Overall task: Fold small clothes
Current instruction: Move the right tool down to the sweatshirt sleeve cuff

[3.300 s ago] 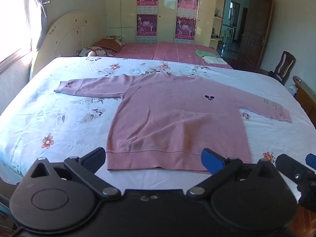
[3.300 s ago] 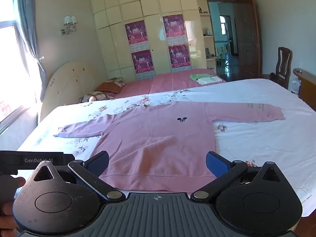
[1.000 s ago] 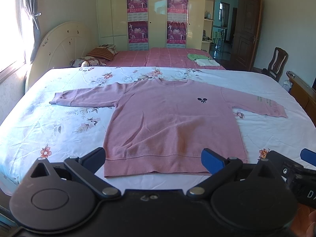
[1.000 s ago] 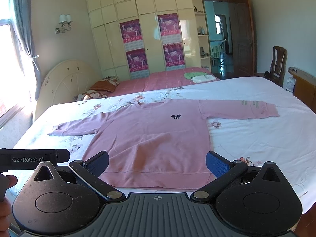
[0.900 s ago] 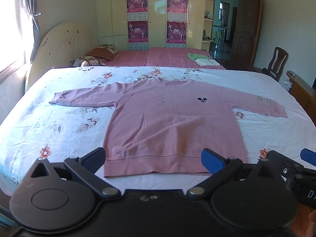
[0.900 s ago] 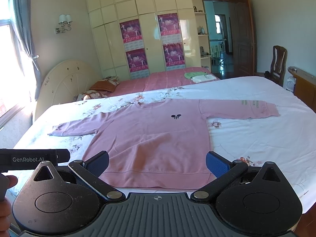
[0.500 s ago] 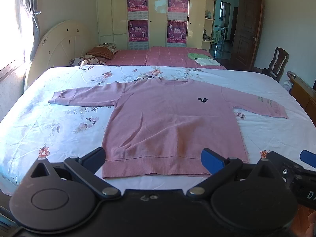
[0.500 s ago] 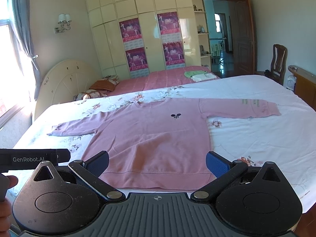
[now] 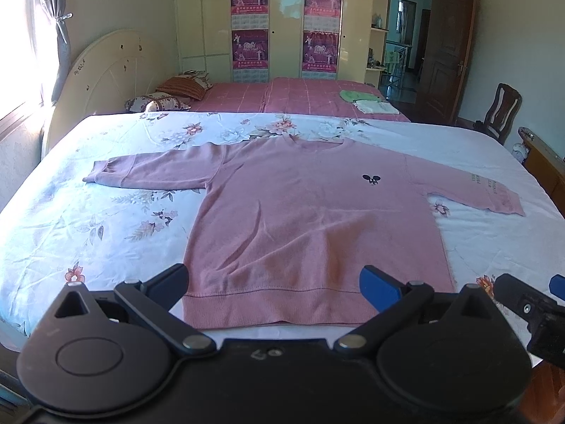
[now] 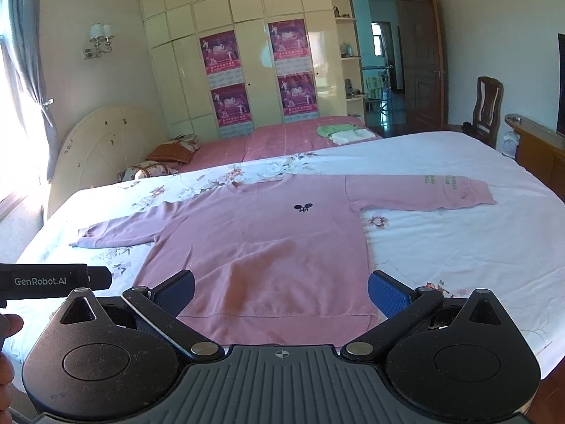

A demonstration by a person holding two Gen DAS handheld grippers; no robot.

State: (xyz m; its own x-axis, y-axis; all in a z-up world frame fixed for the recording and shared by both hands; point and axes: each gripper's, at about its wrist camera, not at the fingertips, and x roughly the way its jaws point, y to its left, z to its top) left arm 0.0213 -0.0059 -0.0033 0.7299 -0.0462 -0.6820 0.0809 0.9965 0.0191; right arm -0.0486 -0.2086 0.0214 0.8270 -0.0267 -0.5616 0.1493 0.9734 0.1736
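- A pink sweater (image 9: 310,219) lay flat and face up on a floral bedsheet (image 9: 106,219), with its hem toward the near edge of the bed and its neckline toward the far side.
- Both sleeves were spread out, one reaching to the left (image 9: 148,175) and the other to the right (image 9: 473,190).
- A small dark emblem (image 9: 371,178) showed on the chest, right of centre.
- The left gripper (image 9: 273,284) hovered near the hem with its jaws spread wide and nothing between them; its blue-padded fingertips (image 9: 379,288) framed the lower edge of the sweater without touching it.
- The right gripper (image 10: 280,291) hung likewise over the near edge of the bed, jaws wide apart and empty, above the sweater (image 10: 275,247) hem.
- In the right wrist view, part of the left gripper's body showed at the near left.
- Beyond the bed stood a second bed with a pink cover (image 9: 300,97), bearing folded green and white cloths (image 9: 367,102) at its right end.
- Far off were cream wardrobes (image 10: 254,63) with posters, and a wooden chair (image 10: 485,109) at the right.
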